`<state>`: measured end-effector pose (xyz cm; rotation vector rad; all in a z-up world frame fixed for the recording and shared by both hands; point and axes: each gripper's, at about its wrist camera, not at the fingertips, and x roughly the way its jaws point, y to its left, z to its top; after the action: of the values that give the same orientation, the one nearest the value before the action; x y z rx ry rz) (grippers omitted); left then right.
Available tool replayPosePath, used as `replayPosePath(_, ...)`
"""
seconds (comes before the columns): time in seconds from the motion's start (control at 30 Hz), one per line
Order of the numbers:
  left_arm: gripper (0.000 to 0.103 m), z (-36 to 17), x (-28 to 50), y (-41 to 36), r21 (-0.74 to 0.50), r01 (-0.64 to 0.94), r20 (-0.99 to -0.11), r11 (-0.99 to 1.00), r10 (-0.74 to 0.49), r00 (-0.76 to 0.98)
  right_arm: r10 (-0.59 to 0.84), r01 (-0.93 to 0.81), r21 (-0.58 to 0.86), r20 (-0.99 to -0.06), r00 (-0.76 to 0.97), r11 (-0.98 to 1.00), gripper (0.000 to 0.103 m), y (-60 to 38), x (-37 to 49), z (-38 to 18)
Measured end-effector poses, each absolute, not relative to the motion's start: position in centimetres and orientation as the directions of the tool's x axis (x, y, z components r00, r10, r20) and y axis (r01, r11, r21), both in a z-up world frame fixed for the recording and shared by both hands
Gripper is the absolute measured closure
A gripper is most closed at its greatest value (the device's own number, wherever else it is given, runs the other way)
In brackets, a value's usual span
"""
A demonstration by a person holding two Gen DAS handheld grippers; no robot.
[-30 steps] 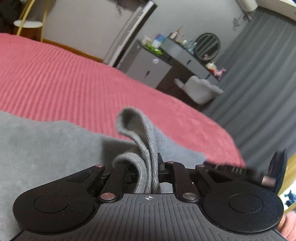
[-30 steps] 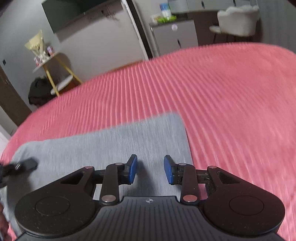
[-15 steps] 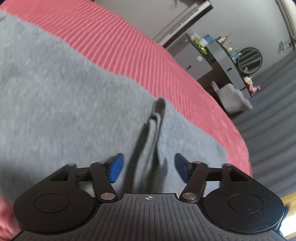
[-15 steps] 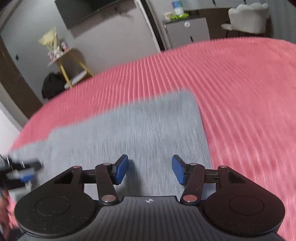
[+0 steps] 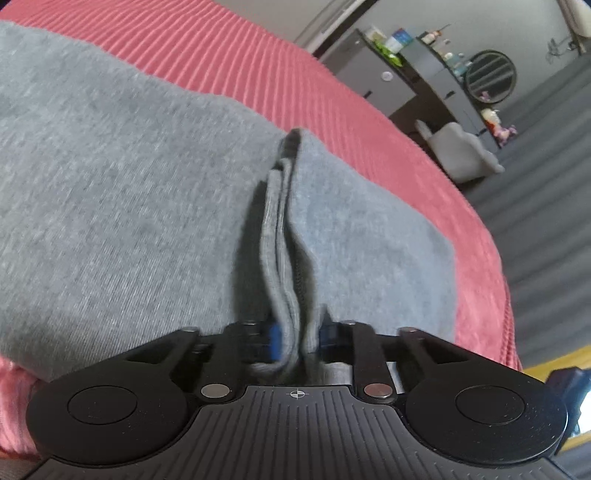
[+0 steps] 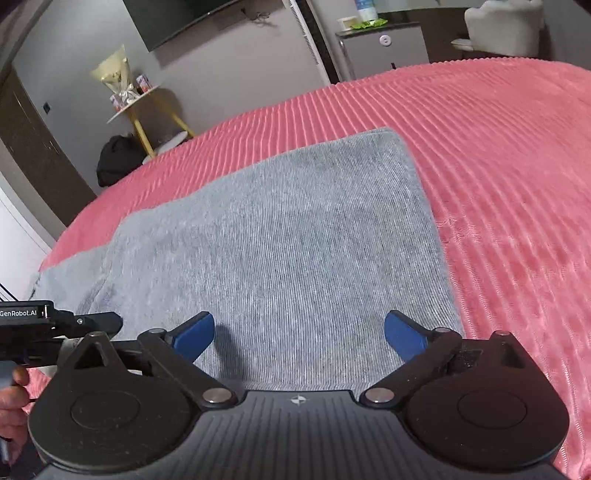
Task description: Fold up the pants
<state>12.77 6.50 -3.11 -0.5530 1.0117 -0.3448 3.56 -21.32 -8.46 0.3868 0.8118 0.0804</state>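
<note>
On red ribbed bed (image 6: 498,155), grey pants (image 6: 288,236) lie spread flat, folded edge nearest claws. Left claw (image 5: 295,338) jaws closing, blue pads pinching raised ridge of pants cloth between them. Right claw (image 6: 299,332) jaws opening wide above pants, nothing between them, pads clear of cloth. Beyond pants: bare bedspread, then yellow-legged side table (image 6: 147,110) near wall, pale chair (image 6: 502,29) past bed's far edge.
</note>
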Motion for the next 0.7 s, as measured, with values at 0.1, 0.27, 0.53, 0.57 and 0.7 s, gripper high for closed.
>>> replayPosePath(0.1,0.087,-1.4,10.6,7.4,-0.615,0.085,-0.605,0.784,-0.539,0.586,0.24,0.088,0.412,-0.676,0.696,0.907,0.004,-22.0,3.3,-8.4)
replayPosePath(0.27,0.079,0.8,8.7,5.8,-0.507,0.273,-0.525,0.817,-0.544,0.654,0.264,0.105,0.466,-0.656,0.707,0.879,0.004,-22.7,3.1,-8.6)
replayPosePath(0.53,0.035,-4.0,14.5,8.1,-0.649,-0.022,-0.667,0.76,-0.555,0.497,0.247,0.105,0.437,-0.674,0.696,0.893,0.004,-22.2,3.8,-8.6)
replayPosePath(0.57,0.032,-4.3,15.0,8.6,-0.671,-0.035,-0.654,0.741,-0.569,0.499,0.246,0.104,0.434,-0.676,0.695,0.895,0.004,-22.0,4.1,-8.6)
replayPosePath(0.7,0.036,-5.6,19.4,8.5,-0.764,-0.064,-0.599,0.642,-0.669,0.44,0.255,0.103,0.447,-0.667,0.7,0.889,0.004,-22.2,4.3,-8.7)
